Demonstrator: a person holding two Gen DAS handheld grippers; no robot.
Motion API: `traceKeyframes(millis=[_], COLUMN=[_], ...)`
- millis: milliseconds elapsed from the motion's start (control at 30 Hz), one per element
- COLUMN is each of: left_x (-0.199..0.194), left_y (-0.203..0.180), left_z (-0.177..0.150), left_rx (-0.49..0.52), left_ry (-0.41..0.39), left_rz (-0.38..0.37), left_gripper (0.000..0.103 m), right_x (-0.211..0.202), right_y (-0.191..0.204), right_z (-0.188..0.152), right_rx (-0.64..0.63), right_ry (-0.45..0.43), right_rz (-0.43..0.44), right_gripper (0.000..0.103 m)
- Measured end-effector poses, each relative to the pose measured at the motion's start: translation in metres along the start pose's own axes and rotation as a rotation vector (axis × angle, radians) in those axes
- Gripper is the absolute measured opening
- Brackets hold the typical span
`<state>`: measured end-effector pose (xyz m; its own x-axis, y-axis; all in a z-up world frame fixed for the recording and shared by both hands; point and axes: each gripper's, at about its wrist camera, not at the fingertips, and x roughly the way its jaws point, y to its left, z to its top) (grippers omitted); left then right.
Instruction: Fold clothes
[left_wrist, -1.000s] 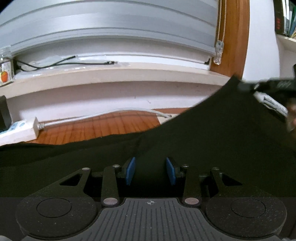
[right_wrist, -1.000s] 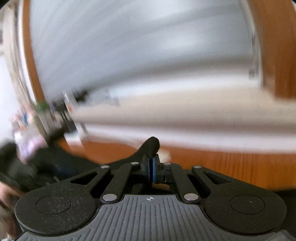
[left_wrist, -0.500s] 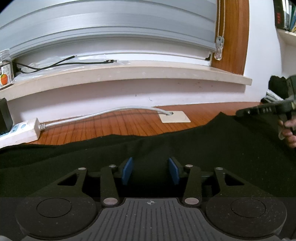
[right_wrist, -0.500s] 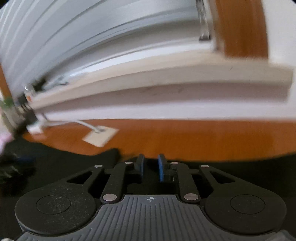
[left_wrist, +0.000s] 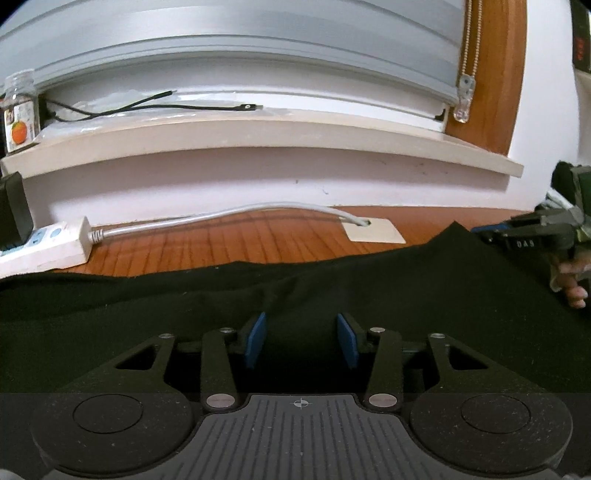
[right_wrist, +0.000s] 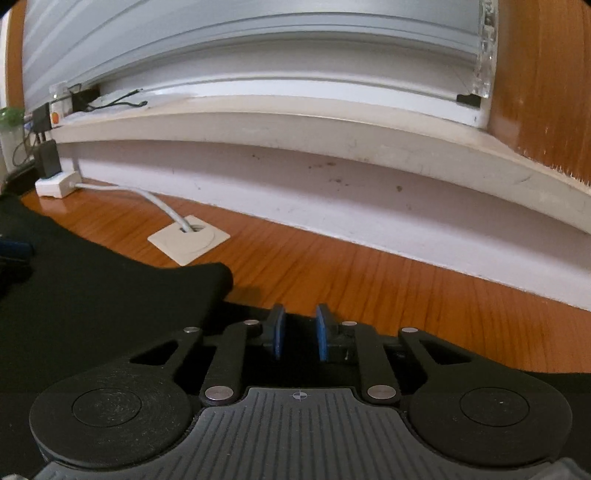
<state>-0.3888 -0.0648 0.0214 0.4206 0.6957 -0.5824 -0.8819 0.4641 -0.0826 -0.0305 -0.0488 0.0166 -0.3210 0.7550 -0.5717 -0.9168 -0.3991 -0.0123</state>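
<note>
- The left gripper (left_wrist: 301, 338) is being held with its jaws spread over the black cloth (left_wrist: 369, 288); nothing is being pinched.
- The right gripper (right_wrist: 299, 330) has just been opening; its jaws are being kept a little apart, and whether cloth is between them cannot be told.
- The cloth is lying on the wooden table (right_wrist: 369, 273).
- The fold should be pressed flat gently.
- The power strip (left_wrist: 44, 245) is being shown close only by the left view, the cloth's folded corner (right_wrist: 214, 277) only by the right.
</note>
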Motion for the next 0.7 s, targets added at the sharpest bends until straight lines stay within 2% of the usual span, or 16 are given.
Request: traceKeyframes(millis=[100,200,267,333,433,600,700], left_x=[0.000,-0.001,-0.002,-0.003,-0.003,-0.001,0.007], left_y=[-0.002,-0.004,-0.008,-0.016,-0.035,-0.073,-0.098], left_z=[0.000,-0.001,-0.002,-0.001,0.001,0.014,0.020], left_rx=[0.013,0.020,0.041,0.084,0.159,0.180,0.200], left_ry=[-0.002,-0.003,-0.007,-0.010,-0.018,-0.038,-0.038], left_rz=[0.006,0.001,0.006,0.014,0.026,-0.077,-0.133], left_gripper=[0.047,0.051,0.057,0.070,0.072,0.077,0.077], right_x=[-0.004,-0.029,-0.060,-0.092,-0.145,-0.225,-0.250], right_y=[0.000,-0.014,-0.039,-0.069,-0.123,-0.208,-0.235], right_z=[-0.001,-0.006,-0.018,-0.035,-0.071,-0.140,-0.164], right_rx=[-0.020,-0.011,0.030,0.076,0.164,0.386,0.481], right_ry=[0.009,-0.022,-0.050,-0.052,-0.033,-0.015,-0.019], right_rz=[-0.008,-0.053,-0.078,-0.119,-0.222,-0.399,-0.443], right_gripper=[0.019,0.033,0.042,0.042,0.042,0.042,0.042])
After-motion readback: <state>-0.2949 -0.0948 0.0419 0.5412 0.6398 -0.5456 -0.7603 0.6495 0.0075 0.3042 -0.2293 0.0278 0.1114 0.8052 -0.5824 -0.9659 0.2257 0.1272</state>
